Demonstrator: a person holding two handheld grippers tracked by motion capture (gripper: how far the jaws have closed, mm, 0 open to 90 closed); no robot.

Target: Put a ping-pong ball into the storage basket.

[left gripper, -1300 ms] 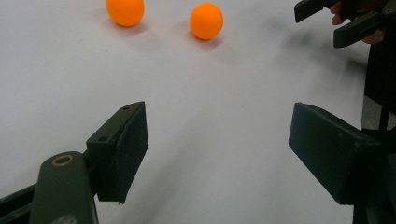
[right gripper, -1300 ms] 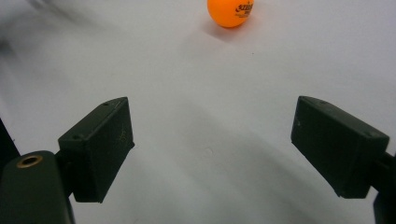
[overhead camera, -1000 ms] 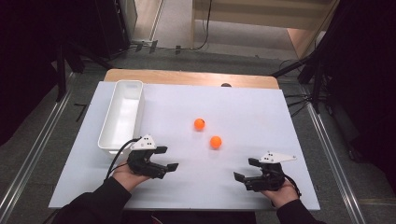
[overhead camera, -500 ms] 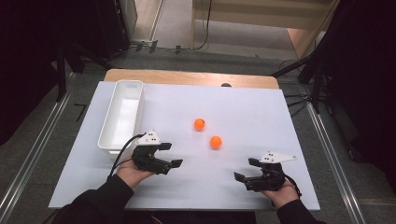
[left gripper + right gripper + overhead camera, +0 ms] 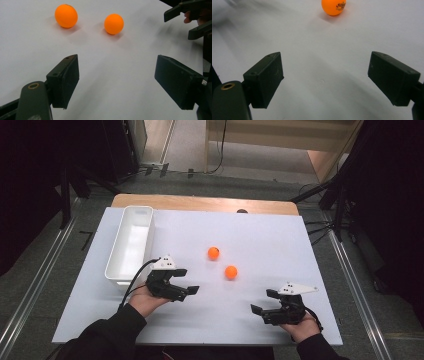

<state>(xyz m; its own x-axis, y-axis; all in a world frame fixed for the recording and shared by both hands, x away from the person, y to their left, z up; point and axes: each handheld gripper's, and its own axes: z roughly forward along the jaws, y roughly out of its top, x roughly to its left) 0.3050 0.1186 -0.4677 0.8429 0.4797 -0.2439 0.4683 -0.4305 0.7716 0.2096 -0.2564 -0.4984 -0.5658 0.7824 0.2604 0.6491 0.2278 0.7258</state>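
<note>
White table (image 5: 300, 245), two round balls (image 5: 230, 272)

Even overhead light, soft shadows under balls (image 5: 114, 23); surroundings dark; right gripper view's top-left blurred.

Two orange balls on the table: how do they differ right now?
The farther ball lies toward the white bin; the nearer ball lies closer to the person and more toward the right gripper. The left gripper, jaws open, faces both, with the farther ball at the left of its view. In the right gripper view one ball carries dark printed lettering. Both are orange, alike in size, resting apart on the white table.
</note>
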